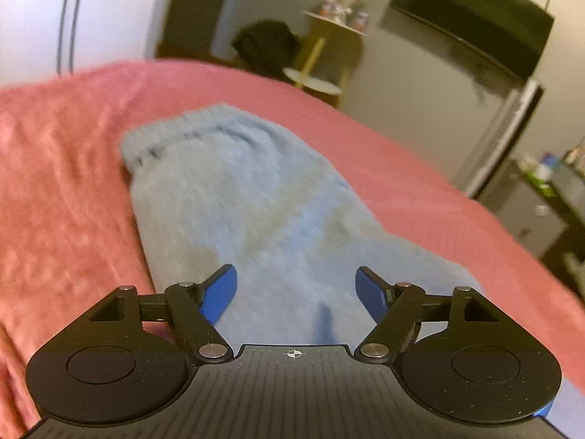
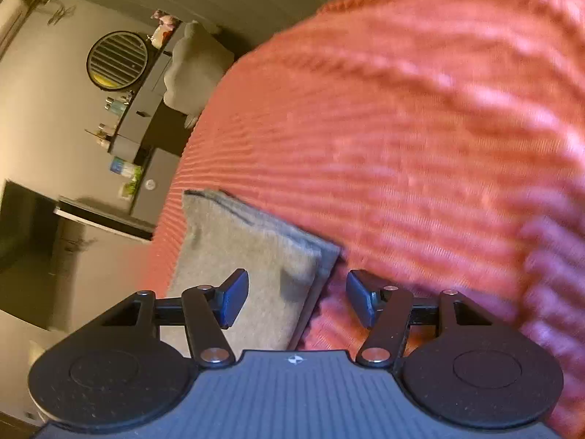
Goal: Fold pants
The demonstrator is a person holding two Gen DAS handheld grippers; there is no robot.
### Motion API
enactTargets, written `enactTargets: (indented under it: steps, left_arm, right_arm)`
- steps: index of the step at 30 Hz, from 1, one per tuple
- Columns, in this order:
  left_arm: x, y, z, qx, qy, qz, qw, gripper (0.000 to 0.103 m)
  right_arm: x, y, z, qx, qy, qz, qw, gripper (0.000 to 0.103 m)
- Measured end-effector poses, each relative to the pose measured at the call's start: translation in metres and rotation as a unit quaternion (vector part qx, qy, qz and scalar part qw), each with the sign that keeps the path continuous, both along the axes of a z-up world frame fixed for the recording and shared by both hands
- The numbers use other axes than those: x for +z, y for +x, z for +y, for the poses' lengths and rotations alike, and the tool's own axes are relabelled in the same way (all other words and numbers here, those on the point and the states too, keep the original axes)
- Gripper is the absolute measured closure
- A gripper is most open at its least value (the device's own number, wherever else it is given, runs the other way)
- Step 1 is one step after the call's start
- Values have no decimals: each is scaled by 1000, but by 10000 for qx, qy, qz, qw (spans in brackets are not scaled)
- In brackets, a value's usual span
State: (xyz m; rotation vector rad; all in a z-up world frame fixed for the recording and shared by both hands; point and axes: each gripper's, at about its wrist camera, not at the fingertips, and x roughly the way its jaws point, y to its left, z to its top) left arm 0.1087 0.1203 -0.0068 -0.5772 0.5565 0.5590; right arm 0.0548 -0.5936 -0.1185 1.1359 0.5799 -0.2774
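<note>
Your left tool gapes empty over the pants, whose length runs straight ahead of it; your right tool, also spread, straddles their folded edge on the bed.

Pants lie folded, long and flat on pink bedspread; bare spread open on both long sides. Left gripper jaws apart above pants, nothing between. Right gripper jaws apart straddling pants corner. Side table beyond bed's far edge.
</note>
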Motion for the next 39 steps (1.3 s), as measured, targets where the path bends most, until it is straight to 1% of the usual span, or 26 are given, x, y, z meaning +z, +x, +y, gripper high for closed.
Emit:
enactTargets:
  steps: [1,2,4,5,6,7,8,11,13,15,18,20,22,24,26,28,30,34,37,39]
  left_arm:
    - [0,-3,-1,-14,-172,-78,9998,23]
    - [-2,-16,-1,-25,-298,-132,9995,23]
    - [-3,-15,1,-152,-583,-212,9980,23]
    - [-10,-15,-5,-230,-658,-221,9973,23]
    - [-10,-15,-5,-298,-716,-234,9967,23]
    - [-12,-13,-4,-356,-755,-239,9962,23]
    - [-15,-10,-5,-421,-790,-249,9957,23]
    - [-21,-11,-12,-662,-903,-278,9933,23]
    - [-24,-11,-21,-866,-901,-318,9917,23]
    - [-24,-7,-33,-1120,-804,-323,9899,22]
    - [-29,4,-51,-1400,-472,-73,9890,21]
    - [-35,9,-60,-1459,-274,140,9888,21]
    - [-42,15,-65,-1521,-43,351,9877,20]
    - [-44,18,-70,-1547,106,440,9869,20]
    - [-47,21,-73,-1575,206,488,9861,19]
    - [-48,22,-75,-1595,288,514,9854,17]
    - [-48,22,-75,-1621,354,533,9847,17]
    - [-48,21,-75,-1631,382,527,9845,17]
    - [-48,20,-74,-1637,385,496,9845,17]
    - [-48,20,-72,-1639,355,467,9847,17]
  right_arm:
    - [-3,4,1,25,6,-52,10000,42]
    - [-6,9,2,35,-18,-80,10000,42]
    - [-13,15,0,61,-35,-139,9999,42]
    - [-15,18,0,71,-44,-179,9998,46]
    - [-14,19,0,97,-60,-188,9998,60]
    - [-12,21,0,147,-110,-194,9996,69]
    - [-12,29,-1,206,-158,-227,9994,82]
    - [-9,24,1,350,-323,-421,9980,83]
    - [-10,23,1,426,-390,-482,9972,82]
    - [-13,22,0,445,-254,-560,9971,77]
    - [-20,29,-3,412,-112,-487,9979,75]
    - [-22,36,-4,441,-109,-414,9981,75]
    - [-21,41,-3,483,-183,-442,9977,75]
    - [-16,43,1,532,-390,-473,9967,84]
    - [-12,44,4,576,-559,-516,9954,84]
    - [-13,47,5,552,-618,-397,9958,80]
    - [-16,50,5,513,-633,-247,9964,77]
    - [-12,52,8,428,-657,-173,9968,77]
    - [-3,52,15,391,-924,-49,9949,84]
    - [7,55,23,417,-1257,131,9911,87]
